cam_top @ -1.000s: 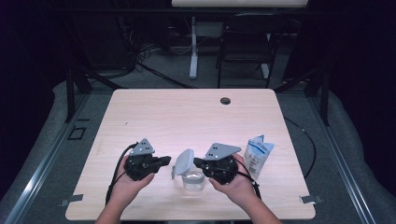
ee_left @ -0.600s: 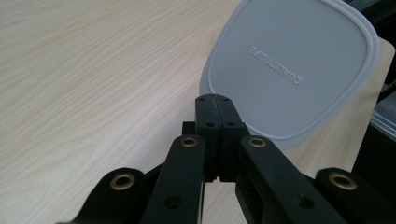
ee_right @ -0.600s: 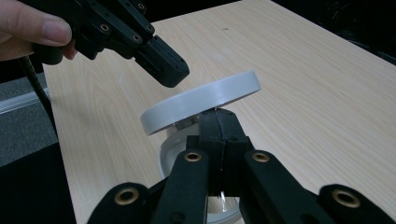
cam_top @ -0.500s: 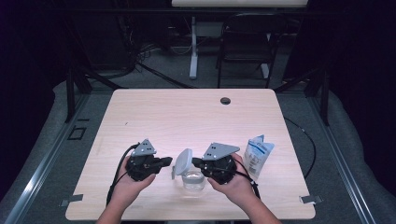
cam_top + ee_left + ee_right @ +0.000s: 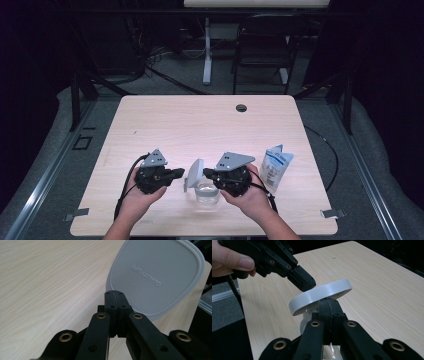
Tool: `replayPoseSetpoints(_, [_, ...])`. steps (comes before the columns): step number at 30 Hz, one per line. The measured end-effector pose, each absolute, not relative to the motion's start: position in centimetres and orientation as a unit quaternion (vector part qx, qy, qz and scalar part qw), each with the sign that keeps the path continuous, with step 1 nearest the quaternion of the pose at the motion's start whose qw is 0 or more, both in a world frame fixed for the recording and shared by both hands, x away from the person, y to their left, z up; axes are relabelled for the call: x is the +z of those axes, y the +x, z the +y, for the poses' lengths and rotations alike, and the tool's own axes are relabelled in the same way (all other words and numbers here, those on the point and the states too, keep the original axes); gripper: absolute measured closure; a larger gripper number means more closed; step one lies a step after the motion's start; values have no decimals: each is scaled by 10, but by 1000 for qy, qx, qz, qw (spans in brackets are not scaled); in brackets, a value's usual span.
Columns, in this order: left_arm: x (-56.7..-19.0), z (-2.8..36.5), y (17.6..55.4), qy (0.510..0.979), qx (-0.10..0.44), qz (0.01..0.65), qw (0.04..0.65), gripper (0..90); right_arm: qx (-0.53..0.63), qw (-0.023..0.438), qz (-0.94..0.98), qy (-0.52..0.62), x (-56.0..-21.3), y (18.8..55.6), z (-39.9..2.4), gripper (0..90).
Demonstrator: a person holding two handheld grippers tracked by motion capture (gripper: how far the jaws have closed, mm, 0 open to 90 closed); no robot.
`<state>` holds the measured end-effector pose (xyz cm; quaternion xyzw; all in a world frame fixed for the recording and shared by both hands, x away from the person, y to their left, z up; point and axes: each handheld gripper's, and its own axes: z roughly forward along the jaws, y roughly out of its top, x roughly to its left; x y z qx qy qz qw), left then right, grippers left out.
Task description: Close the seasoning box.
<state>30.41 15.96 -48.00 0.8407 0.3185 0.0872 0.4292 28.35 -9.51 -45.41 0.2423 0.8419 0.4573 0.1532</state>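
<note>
While both hands sit at the table's [image 5: 150, 120] near edge, the left gripper [image 5: 179, 173] has its jaws together on the rim of a grey lid [image 5: 194, 173], lid tilted up on edge, "QUALITY LIFE" embossed on its face. Right gripper [image 5: 208, 173] approx. opposite, jaws together at the lid's other rim; actual grip on it cannot be confirmed. Clear container [image 5: 206, 192] on the table directly below lid, btwn the hands. White/blue pouch [image 5: 274, 167] lies just right of the right hand [image 5: 250, 197].

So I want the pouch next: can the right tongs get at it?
Probably yes. The pouch lies beside the right tongs, with bare table around it, but they look shut on the container rim.
</note>
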Motion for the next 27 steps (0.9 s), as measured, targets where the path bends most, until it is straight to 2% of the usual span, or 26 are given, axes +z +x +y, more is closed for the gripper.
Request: replayPoseSetpoints(27, [-477, 171, 306, 834, 90, 328, 435, 900, 467, 154, 841, 226, -444, 285, -78, 896])
